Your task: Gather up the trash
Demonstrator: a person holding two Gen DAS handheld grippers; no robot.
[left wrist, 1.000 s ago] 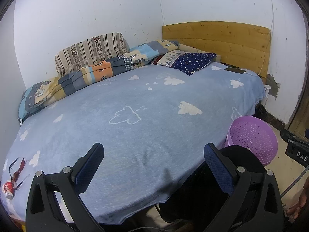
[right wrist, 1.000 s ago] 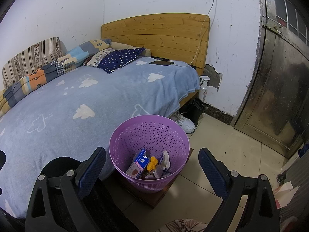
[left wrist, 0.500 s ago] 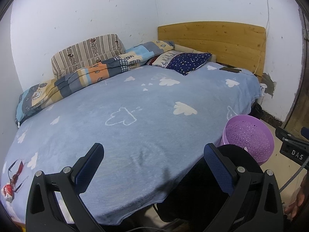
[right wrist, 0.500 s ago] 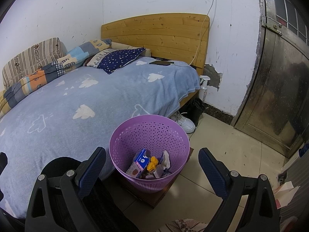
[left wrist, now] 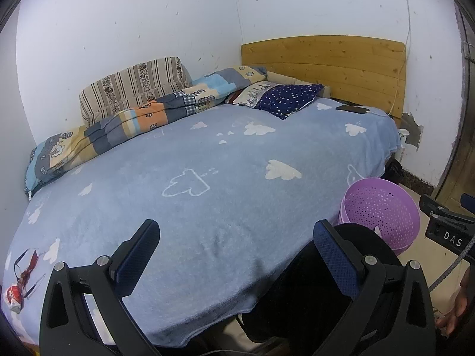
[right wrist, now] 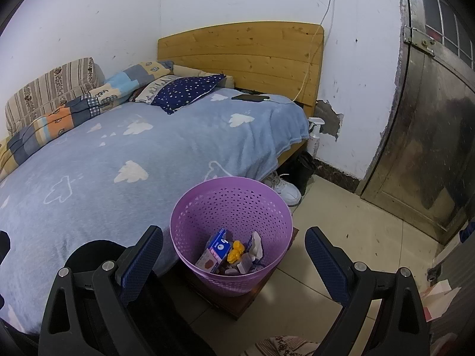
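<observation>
Both grippers stand empty, jaws apart. Left gripper [left wrist: 236,255] has drifted slightly rightward over the bed [left wrist: 225,184]; right gripper [right wrist: 234,255] has not moved above the purple basket [right wrist: 190,216], which holds wrappers [right wrist: 234,252]. One wrapper [left wrist: 14,295] lies at the bed's near-left corner, well apart from the basket.

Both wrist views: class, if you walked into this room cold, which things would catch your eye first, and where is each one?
The blue cloud-print blanket covering the bed fills most of both views. Next, the purple basket on the floor beside the bed, with boxes and wrappers already inside, framed by the open right gripper. Last, a red-and-white wrapper lies on the blanket's near left corner, left of the open left gripper.
</observation>
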